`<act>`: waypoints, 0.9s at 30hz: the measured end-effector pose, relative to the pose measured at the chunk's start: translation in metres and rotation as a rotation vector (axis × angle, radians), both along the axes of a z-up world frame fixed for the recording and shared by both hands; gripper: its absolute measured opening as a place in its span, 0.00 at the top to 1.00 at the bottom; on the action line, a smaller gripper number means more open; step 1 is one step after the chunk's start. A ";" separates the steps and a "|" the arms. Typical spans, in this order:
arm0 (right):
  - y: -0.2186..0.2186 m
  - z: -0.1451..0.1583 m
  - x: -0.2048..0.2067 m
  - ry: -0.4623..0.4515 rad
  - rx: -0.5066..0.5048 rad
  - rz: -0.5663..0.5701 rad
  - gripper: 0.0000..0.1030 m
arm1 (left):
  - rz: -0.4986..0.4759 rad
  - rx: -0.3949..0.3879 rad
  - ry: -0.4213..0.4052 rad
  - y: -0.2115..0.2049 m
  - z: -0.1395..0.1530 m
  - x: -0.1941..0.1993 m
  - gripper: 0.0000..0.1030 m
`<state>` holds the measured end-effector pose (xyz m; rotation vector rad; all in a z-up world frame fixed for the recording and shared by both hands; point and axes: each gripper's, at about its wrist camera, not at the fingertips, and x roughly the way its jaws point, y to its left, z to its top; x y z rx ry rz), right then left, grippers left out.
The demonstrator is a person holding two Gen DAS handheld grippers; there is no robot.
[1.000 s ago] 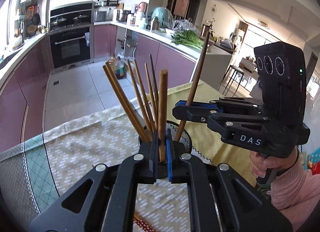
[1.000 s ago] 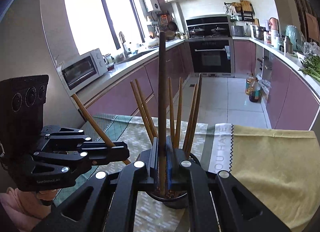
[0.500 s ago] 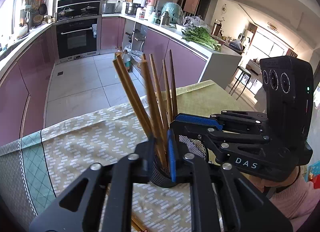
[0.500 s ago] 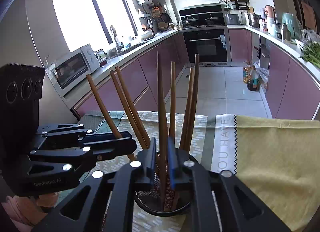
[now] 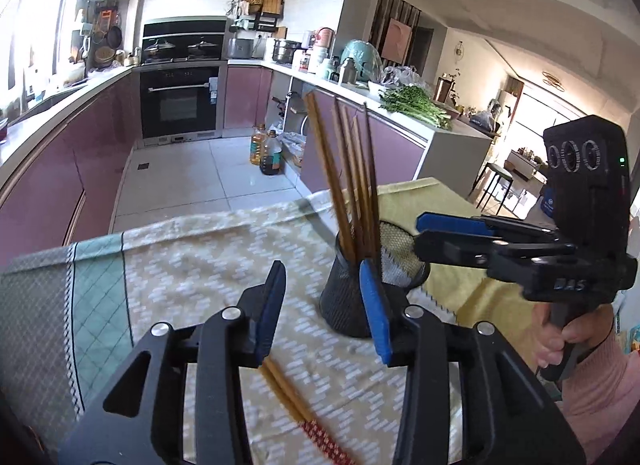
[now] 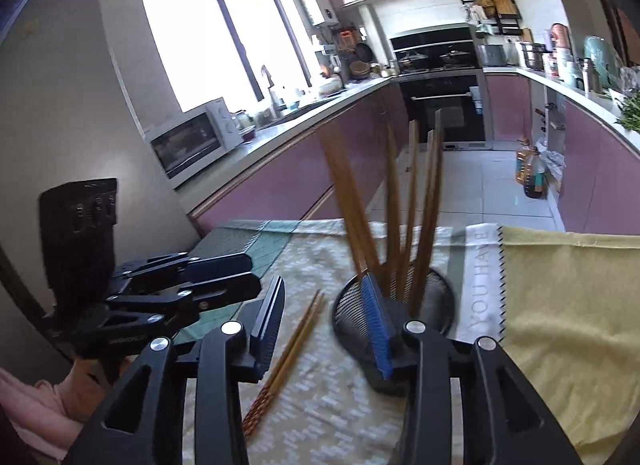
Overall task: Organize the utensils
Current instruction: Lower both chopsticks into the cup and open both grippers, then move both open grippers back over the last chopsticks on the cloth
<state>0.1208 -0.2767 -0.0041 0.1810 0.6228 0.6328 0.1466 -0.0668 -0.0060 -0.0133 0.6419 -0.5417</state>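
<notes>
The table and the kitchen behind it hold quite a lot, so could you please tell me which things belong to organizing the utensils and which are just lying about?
Part of the job:
- black mesh holder
- chopsticks standing in it
- pair of chopsticks lying on the cloth

Just lying about:
- greens on the counter
- oil bottles on the floor
- microwave
- yellow cloth

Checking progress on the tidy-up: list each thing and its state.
Left tool: open, empty, jaws just opened.
Right tool: open, empty, jaws just opened.
Mesh holder: upright, holding chopsticks.
Standing chopsticks: leaning in holder.
Loose chopstick pair: flat on cloth.
</notes>
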 end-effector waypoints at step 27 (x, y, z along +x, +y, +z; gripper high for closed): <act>0.073 -0.106 -0.018 0.272 -0.111 0.105 0.61 | 0.120 0.042 0.260 0.053 -0.109 -0.033 0.63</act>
